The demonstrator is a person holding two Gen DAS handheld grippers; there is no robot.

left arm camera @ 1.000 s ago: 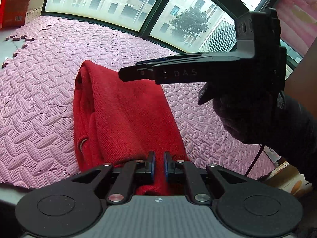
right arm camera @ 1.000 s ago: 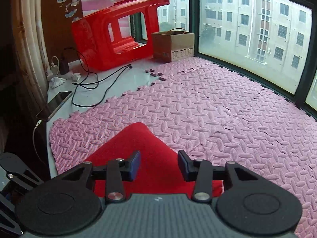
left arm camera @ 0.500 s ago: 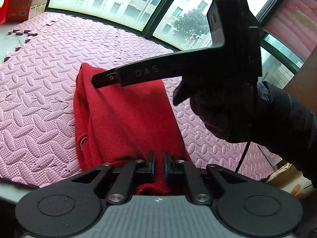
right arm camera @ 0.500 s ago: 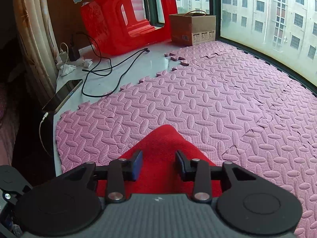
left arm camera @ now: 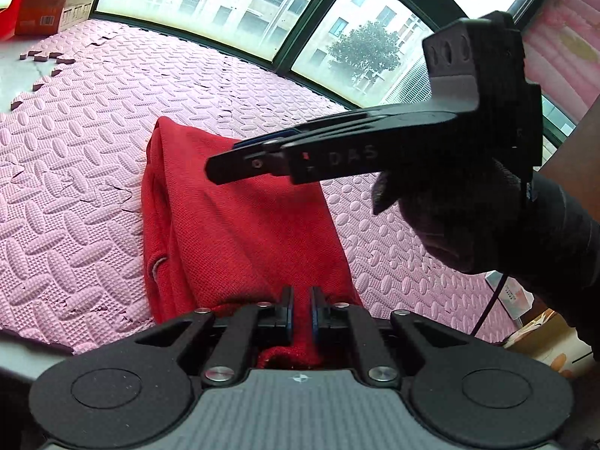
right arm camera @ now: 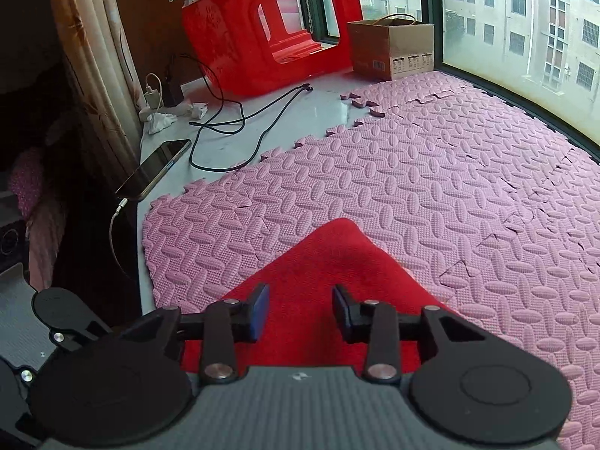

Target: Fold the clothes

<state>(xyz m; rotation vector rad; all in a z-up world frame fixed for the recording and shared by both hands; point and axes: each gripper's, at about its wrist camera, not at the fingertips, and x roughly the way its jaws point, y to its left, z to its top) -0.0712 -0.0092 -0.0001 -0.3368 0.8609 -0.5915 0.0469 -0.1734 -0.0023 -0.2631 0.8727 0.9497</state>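
A red knit garment point(left arm camera: 240, 232) lies folded lengthwise on the pink foam mat point(left arm camera: 75, 172). My left gripper point(left arm camera: 301, 313) is shut on the garment's near edge, with red cloth pinched between the jaws. My right gripper point(right arm camera: 300, 311) is open and empty, hovering above the garment point(right arm camera: 330, 262), whose pointed corner lies ahead of it. The right gripper also shows in the left wrist view point(left arm camera: 225, 167), held in a black-gloved hand above the cloth.
A red plastic stool point(right arm camera: 270, 26) and a cardboard box point(right arm camera: 393, 48) stand at the back by the window. A phone point(right arm camera: 153, 168) and black cables point(right arm camera: 240, 123) lie on the white surface left of the mat point(right arm camera: 450, 172). Loose mat pieces point(right arm camera: 363, 103) lie near the box.
The right gripper has tilted back to level above the garment and its jaws have opened a little wider. The left gripper still holds the near edge.
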